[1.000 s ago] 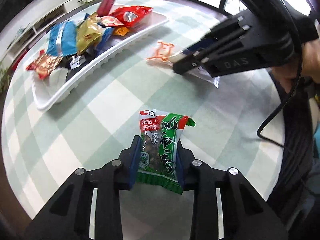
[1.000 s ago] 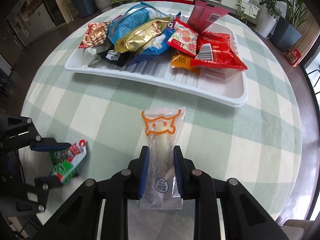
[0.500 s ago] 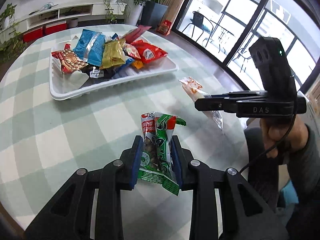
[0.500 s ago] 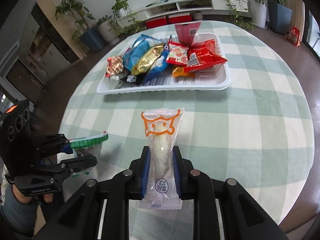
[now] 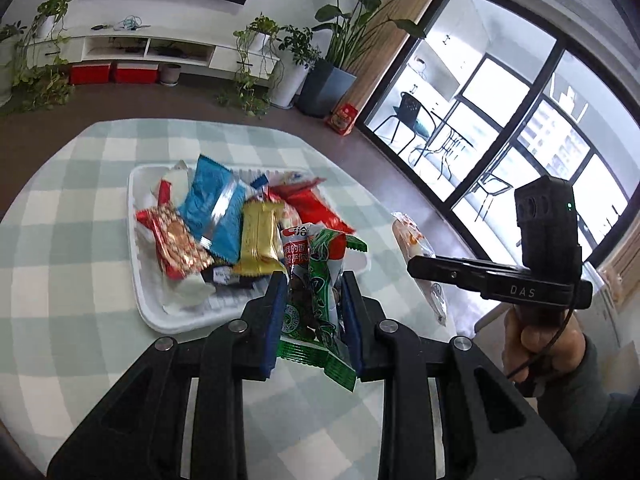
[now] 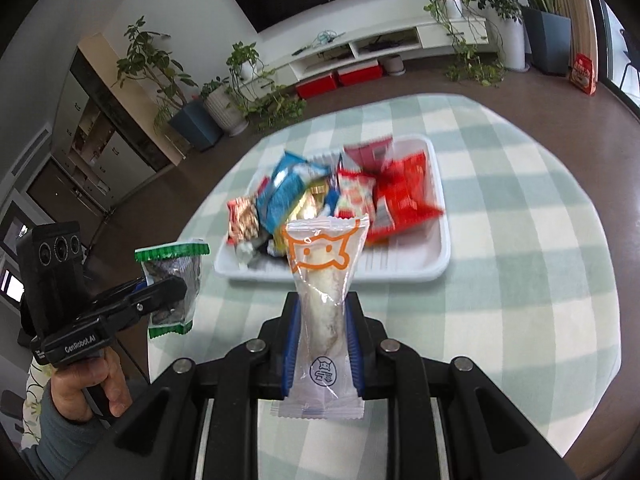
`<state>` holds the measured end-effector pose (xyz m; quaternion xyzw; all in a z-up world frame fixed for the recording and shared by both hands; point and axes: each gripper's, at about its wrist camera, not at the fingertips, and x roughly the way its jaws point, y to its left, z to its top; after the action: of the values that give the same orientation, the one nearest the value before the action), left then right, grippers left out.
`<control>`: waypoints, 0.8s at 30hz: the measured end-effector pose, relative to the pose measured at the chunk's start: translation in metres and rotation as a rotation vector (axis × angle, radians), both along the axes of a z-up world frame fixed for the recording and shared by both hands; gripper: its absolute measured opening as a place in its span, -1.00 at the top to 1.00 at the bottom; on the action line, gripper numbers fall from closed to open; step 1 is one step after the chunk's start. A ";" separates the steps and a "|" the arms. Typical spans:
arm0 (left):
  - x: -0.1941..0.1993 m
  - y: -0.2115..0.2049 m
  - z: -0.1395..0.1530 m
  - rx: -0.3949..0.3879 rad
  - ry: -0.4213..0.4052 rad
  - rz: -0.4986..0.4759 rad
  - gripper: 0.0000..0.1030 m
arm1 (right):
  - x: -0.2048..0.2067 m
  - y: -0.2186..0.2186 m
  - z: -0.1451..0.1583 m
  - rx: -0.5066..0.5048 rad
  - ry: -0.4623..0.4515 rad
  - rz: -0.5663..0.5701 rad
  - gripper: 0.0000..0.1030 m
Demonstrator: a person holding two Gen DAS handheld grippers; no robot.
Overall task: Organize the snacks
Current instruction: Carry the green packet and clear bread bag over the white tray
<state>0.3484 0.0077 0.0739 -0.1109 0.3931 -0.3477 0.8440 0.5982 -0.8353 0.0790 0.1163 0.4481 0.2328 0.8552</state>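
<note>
My left gripper (image 5: 313,280) is shut on a green and red nut packet (image 5: 316,284) and holds it in the air above the table, near the tray's front edge. My right gripper (image 6: 323,308) is shut on a clear snack packet with an orange cat face (image 6: 323,280), also lifted. The white tray (image 5: 160,316) holds several snack packets, blue (image 5: 212,208), gold (image 5: 259,240) and red (image 5: 316,208). The tray also shows in the right wrist view (image 6: 400,268). The right gripper shows in the left wrist view (image 5: 416,266), the left in the right wrist view (image 6: 176,292).
The round table has a green and white checked cloth (image 5: 72,280). Beyond it are brown floor, potted plants (image 5: 328,80), a low white cabinet (image 5: 148,52) and glass doors (image 5: 500,112). A red box (image 6: 583,74) stands on the floor.
Both grippers have risen well above the table with their packets and tilted up, so the room now shows. The left gripper has come nearer to the tray.
</note>
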 end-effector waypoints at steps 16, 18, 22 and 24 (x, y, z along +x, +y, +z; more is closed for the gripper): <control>0.102 -0.071 -0.020 0.115 0.023 0.026 0.51 | 0.106 0.043 -0.028 -0.108 0.008 0.013 0.54; 0.105 -0.076 -0.028 0.140 0.022 0.033 0.51 | 0.112 0.045 -0.036 -0.124 0.013 0.019 0.54; 0.112 -0.079 -0.053 0.171 0.025 0.044 0.51 | 0.118 0.049 -0.049 -0.166 0.017 0.018 0.54; 0.113 -0.078 -0.058 0.169 0.027 0.054 0.50 | 0.121 0.047 -0.056 -0.171 0.028 0.009 0.53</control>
<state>0.4611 -0.0707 0.0154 -0.0543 0.4291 -0.2887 0.8542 0.7191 -0.7880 0.0228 0.0441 0.4788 0.1959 0.8546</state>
